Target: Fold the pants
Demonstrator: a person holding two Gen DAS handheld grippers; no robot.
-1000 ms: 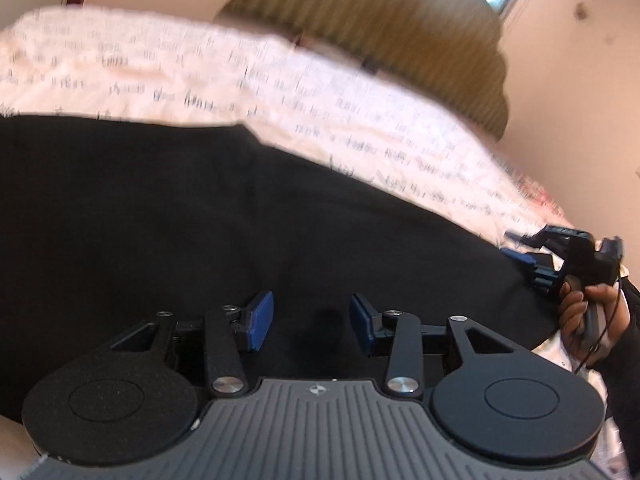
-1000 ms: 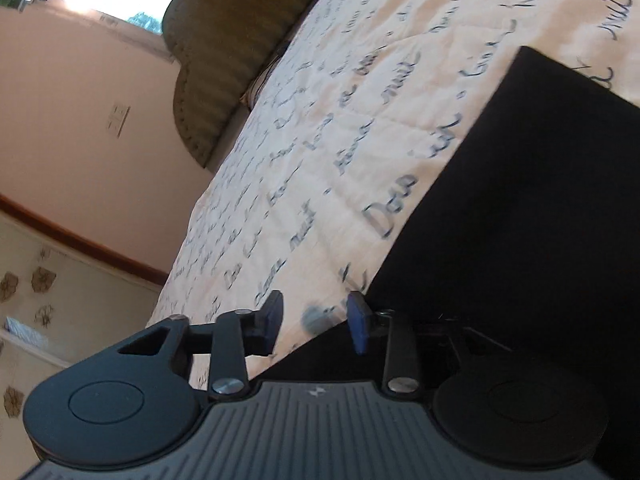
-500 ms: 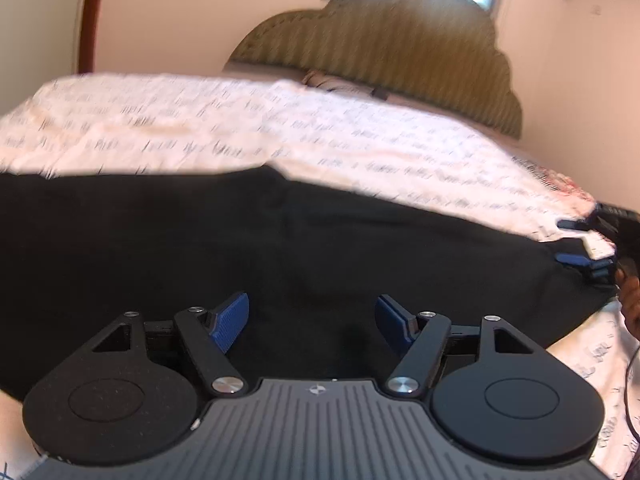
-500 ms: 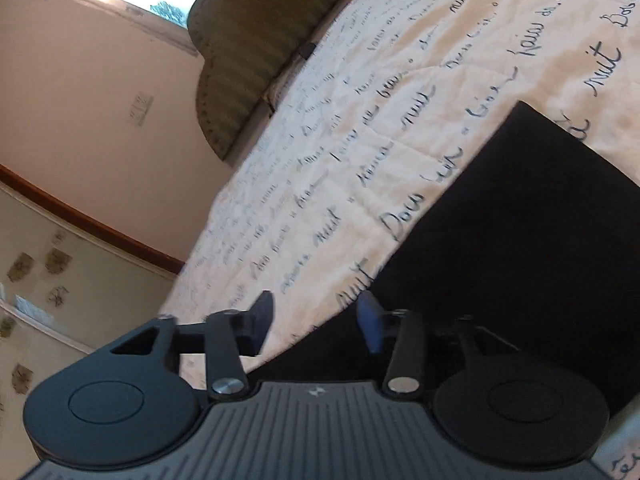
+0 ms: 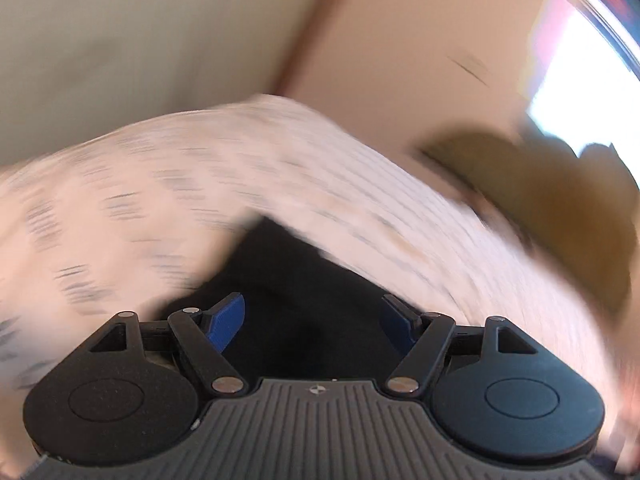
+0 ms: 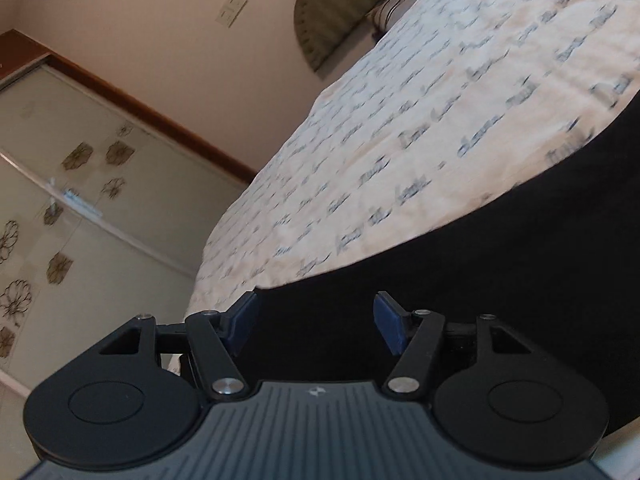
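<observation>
The black pants (image 6: 500, 248) lie flat on a white bedspread with blue script (image 6: 440, 92). In the blurred left wrist view only a corner of the pants (image 5: 296, 280) shows, just ahead of my left gripper (image 5: 314, 318). The left gripper is open wide and empty, its blue pads (image 5: 228, 320) apart over the dark cloth. My right gripper (image 6: 316, 324) is open and empty too, low over the pants' edge, with its left pad (image 6: 244, 320) at the border between cloth and bedspread.
An olive padded headboard (image 6: 340, 12) stands at the far end of the bed; it also shows in the left wrist view (image 5: 540, 208). A wardrobe with flower-patterned doors (image 6: 60, 200) and a wooden frame is on the left. A bright window (image 5: 580, 92) is on the right.
Both grippers opened wider. The left gripper swung quickly left toward a corner of the pants, blurring its view. The right gripper moved along the pants' edge and tilted toward the wardrobe.
</observation>
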